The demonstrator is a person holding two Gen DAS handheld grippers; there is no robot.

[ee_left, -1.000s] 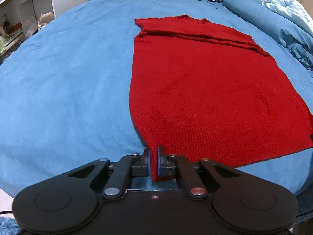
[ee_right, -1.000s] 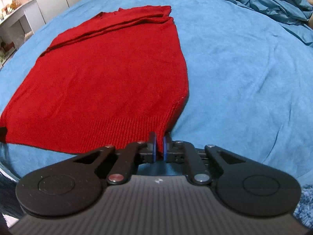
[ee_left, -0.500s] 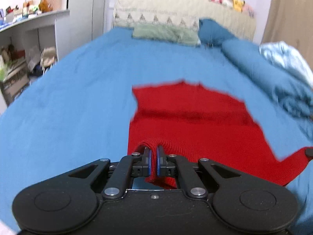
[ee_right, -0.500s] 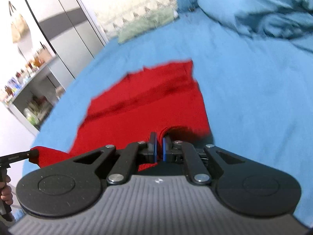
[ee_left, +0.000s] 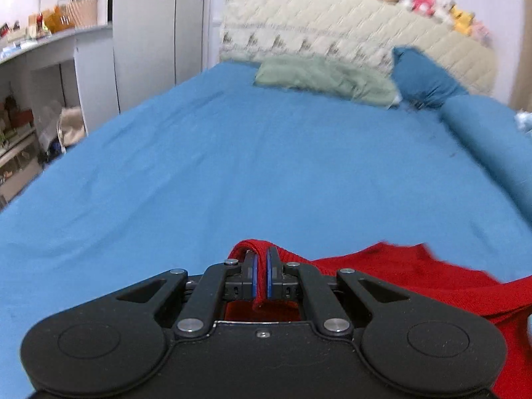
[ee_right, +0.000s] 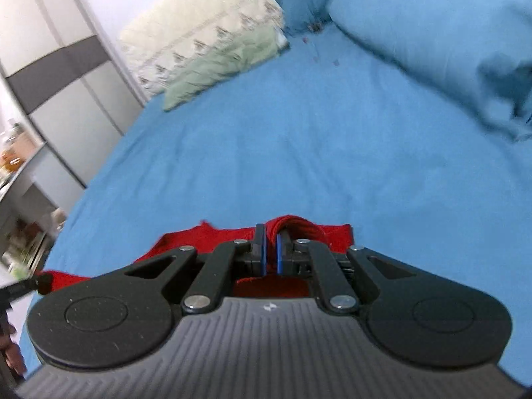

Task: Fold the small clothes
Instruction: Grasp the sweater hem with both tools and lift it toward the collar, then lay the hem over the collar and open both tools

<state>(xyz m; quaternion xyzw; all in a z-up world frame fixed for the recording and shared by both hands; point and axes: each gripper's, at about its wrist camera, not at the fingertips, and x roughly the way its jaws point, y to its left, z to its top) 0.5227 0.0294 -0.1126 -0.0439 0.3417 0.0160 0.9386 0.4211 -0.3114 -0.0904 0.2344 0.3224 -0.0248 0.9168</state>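
Red knitted garment (ee_left: 415,276), lifted by its ribbed hem above a blue bedsheet (ee_left: 232,166). Left gripper (ee_left: 261,264): blue pads (ee_left: 254,277) pressed together on a bunched fold of the hem, cloth looping out at 12 o'clock and trailing away toward 3 o'clock. Right gripper (ee_right: 270,251): closed likewise on the opposite hem corner of the red knitted garment (ee_right: 199,237), cloth running off toward 9 o'clock, where the tip of the other tool shows at the frame edge. Long axis of the held hem thus stretched side to side between the two tools, roughly 9 to 3 o'clock; remainder of the cloth below and behind the jaws, mostly hidden by the gripper bodies. Open sheet ahead at 12 o'clock in both views, up to a green pillow (ee_left: 319,76) and quilted headboard (ee_left: 349,30); heaped blue duvet (ee_right: 449,50) at 1 to 2 o'clock of the right tool. Probable next move: hem carried forward toward 12 o'clock and laid down over the far part, both tools equally near, level and in step; uneven travel likely to skew the fold.
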